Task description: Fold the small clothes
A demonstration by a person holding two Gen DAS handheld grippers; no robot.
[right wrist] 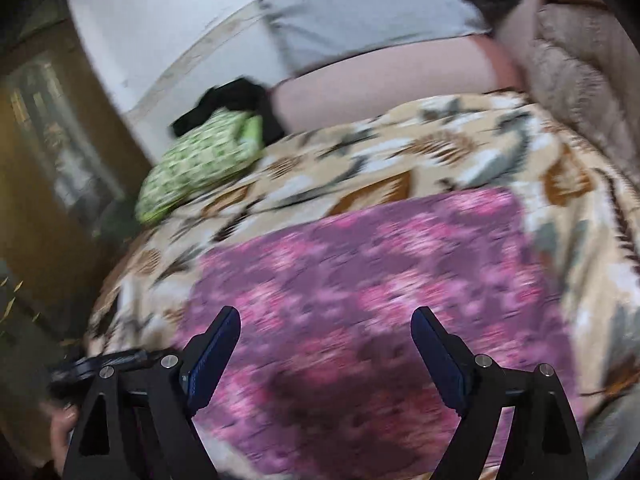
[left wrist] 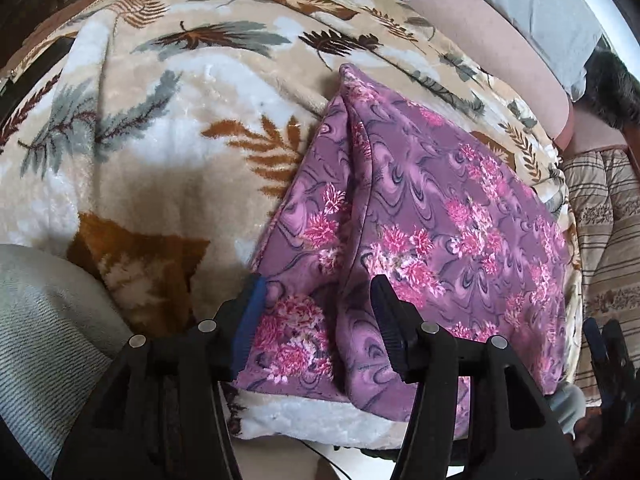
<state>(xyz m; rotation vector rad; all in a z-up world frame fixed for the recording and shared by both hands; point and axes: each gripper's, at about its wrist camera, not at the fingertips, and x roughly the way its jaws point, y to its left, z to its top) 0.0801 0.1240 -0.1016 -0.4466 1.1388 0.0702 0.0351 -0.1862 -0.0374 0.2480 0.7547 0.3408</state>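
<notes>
A purple garment with pink flowers point(left wrist: 432, 216) lies folded on a leaf-patterned blanket point(left wrist: 168, 112). A raised fold runs down its left part. My left gripper point(left wrist: 318, 296) is open over the garment's near left edge, with cloth between its fingers but not clamped. In the right wrist view the same garment point(right wrist: 360, 280) is blurred by motion. My right gripper point(right wrist: 326, 324) is open and empty above its near edge.
A green patterned folded cloth point(right wrist: 200, 160) and a dark item point(right wrist: 232, 100) lie at the bed's far side. A pink pillow point(right wrist: 380, 80) and a grey cloth point(right wrist: 360, 12) sit behind. A grey cloth point(left wrist: 44, 320) lies at the near left.
</notes>
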